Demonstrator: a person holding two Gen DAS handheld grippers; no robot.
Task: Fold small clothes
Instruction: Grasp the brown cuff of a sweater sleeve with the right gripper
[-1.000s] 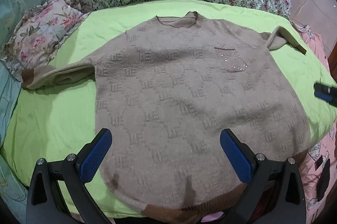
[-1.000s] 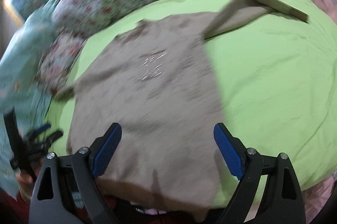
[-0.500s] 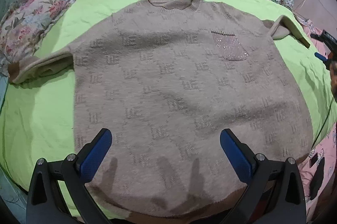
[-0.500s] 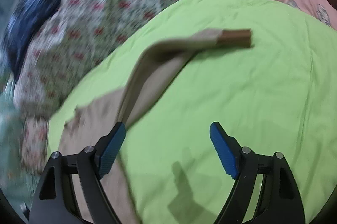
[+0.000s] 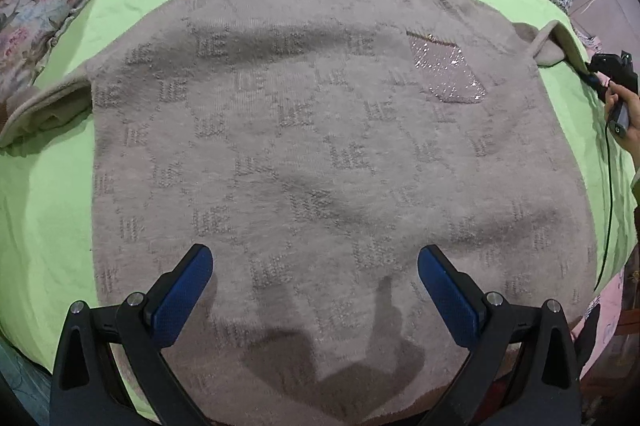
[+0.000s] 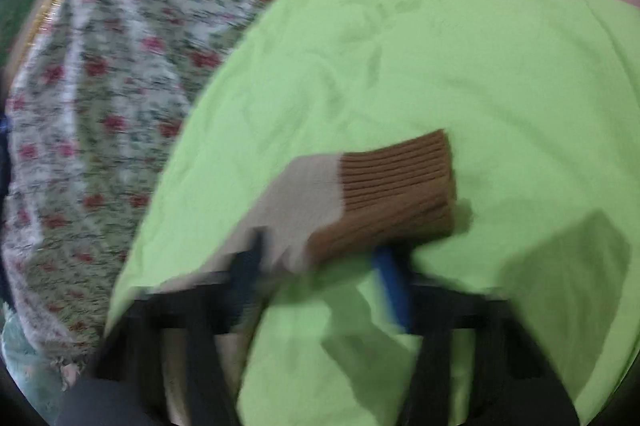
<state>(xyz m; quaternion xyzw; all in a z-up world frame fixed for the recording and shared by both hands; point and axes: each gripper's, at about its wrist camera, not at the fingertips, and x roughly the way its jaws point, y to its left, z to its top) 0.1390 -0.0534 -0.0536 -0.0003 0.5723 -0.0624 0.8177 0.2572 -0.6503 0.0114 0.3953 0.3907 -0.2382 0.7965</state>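
Left gripper (image 5: 312, 280) hovers with jaws wide over the sweater (image 5: 320, 154) hem. Right gripper (image 6: 320, 278) jaws are closing around the sleeve (image 6: 360, 198) near its brown cuff (image 6: 400, 194); motion blur leaves pad contact uncertain.

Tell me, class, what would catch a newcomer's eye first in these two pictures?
A big beige sweater lies spread flat on the bright green sheet, its sparkly pocket towards the right. In the right wrist view, the right gripper is closing on the sleeve's brown ribbed cuff, with floral bedding behind.
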